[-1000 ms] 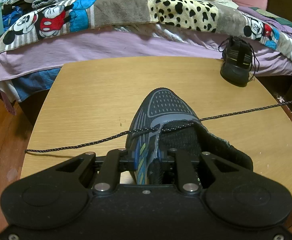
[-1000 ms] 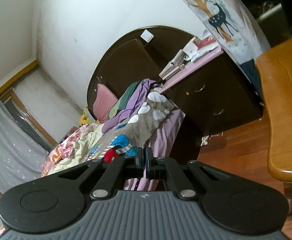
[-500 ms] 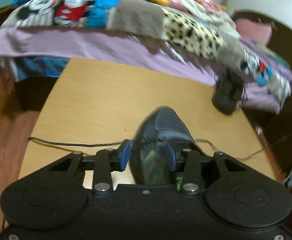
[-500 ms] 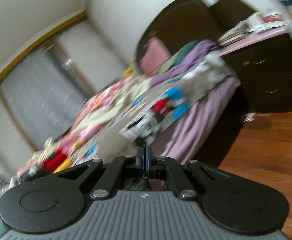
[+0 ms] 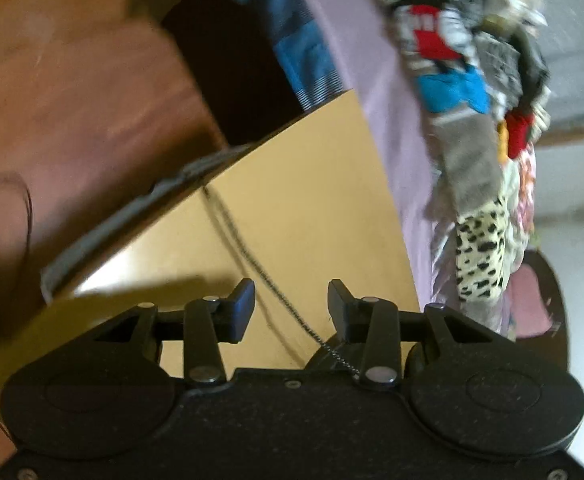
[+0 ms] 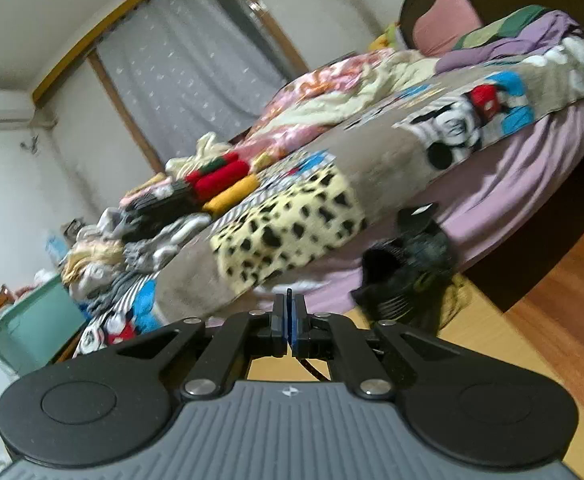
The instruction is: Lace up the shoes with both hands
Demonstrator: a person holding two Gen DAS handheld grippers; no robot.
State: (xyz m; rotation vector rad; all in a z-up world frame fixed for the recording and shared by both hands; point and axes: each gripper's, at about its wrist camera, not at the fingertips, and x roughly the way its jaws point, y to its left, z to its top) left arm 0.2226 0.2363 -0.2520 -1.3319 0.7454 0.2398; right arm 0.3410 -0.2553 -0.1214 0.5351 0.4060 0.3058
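Left gripper [image 5: 290, 306] open, lace [image 5: 251, 256] between fingers

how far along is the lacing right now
Early on. Done: little shows; one lace lies loose across the table. In hand: the right gripper is shut on a thin dark lace end; the left gripper is open, gripping nothing. Left: threading and tying; the far shoe waits.
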